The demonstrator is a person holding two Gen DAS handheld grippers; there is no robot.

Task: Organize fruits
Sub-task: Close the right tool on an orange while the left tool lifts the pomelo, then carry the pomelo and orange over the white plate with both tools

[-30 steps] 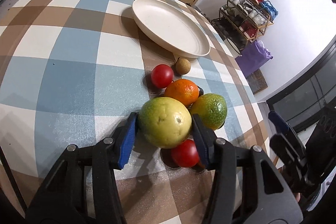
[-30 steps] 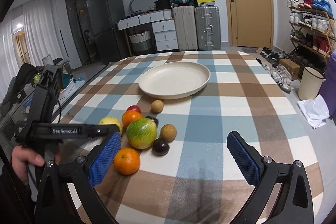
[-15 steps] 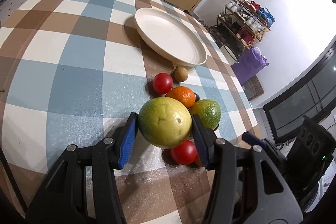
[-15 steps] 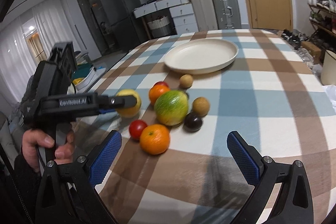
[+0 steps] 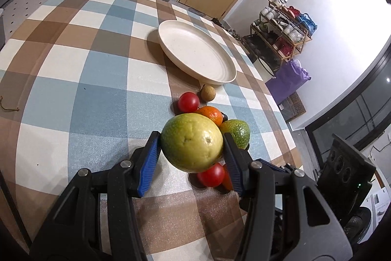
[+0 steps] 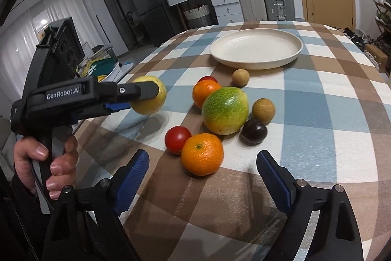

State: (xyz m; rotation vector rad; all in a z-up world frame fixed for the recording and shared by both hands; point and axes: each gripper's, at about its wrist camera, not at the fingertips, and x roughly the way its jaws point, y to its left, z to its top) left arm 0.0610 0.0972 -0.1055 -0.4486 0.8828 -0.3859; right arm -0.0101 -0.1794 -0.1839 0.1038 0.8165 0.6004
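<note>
Table (image 6: 317,99): covered in a blue, brown and white checked cloth; bore all items below.

Plate (image 6: 256,51): cream, round, shallow, nothing in it; the landmark for this list.

Left gripper (image 5: 191,151): black with blue pads, gripped by a person's hand (image 6: 46,160). Its fingers (image 5: 149,163) were clamped on the yellow-green fruit (image 5: 191,142), which was lifted clear of the cloth, well short of the plate on its near left side in the right wrist view.

Right gripper (image 6: 202,168): fingers wide apart and closing, nothing pressed between them; aimed at the near orange, far from the plate.

Green fruit (image 6: 224,110): largest of the pile, mottled green and yellow, resting on the cloth in front of the plate.

Near orange (image 6: 202,154): farthest fruit from the plate, touching the near tomato (image 6: 177,140).

Far orange (image 6: 205,92): between the green fruit and the plate, just beside a second tomato (image 6: 207,78).

Brown round fruits, two: one (image 6: 240,77) just in front of the plate rim; one (image 6: 263,109) right of the green fruit.

Dark plum (image 6: 254,133): touching the green fruit, on its side away from the plate.
</note>
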